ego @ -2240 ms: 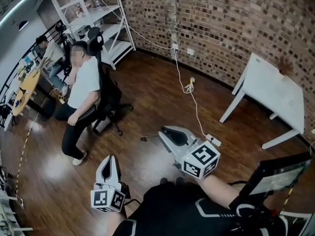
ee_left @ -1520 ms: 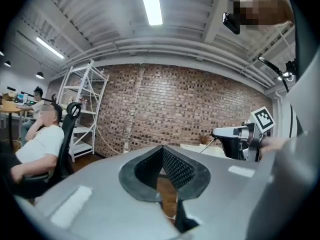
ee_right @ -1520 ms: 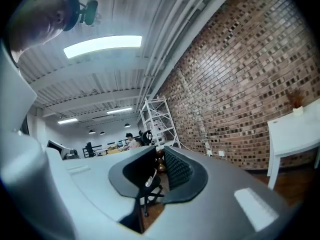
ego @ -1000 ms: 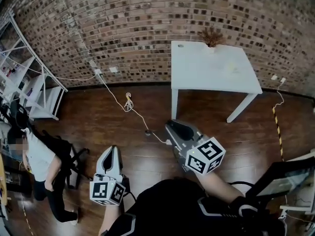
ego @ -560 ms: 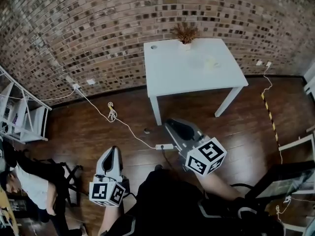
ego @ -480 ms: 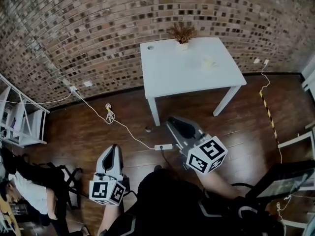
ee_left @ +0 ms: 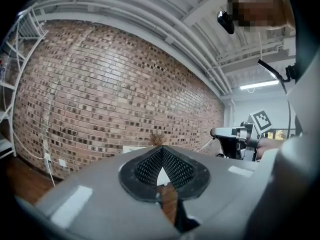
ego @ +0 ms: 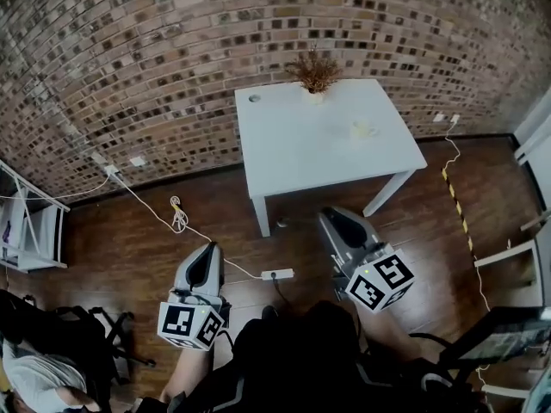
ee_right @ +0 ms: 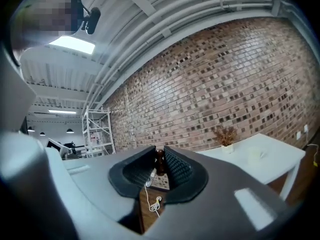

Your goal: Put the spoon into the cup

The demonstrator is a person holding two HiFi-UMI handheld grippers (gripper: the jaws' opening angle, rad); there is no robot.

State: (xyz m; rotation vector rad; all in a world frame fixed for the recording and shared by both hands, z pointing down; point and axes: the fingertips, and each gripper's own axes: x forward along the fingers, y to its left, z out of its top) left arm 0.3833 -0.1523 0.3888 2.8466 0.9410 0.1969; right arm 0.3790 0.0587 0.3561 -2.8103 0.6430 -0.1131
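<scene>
- Holding my two claws out level over a dark wood floor [ego: 129,248], I face a white desk [ego: 301,144] that stands against a brick wall [ego: 172,58].
- My right claw [ego: 331,220] is narrowed onto a dark brown spoon [ee_right: 160,164]. A rounded part of the spoon stands upright between the ribbed pads, which pinch it from both sides.
- My left claw [ego: 207,256] is empty. Its pad tips meet, leaving only a small triangular gap lower down, through which a bit of the white desk shows.
- The cup [ego: 363,130] is small and pale. It sits on the desk toward the right side, well apart from both claws.
- A vase of dried brown plant [ego: 314,71] stands at the desk's far edge by the wall, to the left of the cup.
- On the floor between my claws lies a white power strip [ego: 275,274], with a cord running off to the left toward the wall.
</scene>
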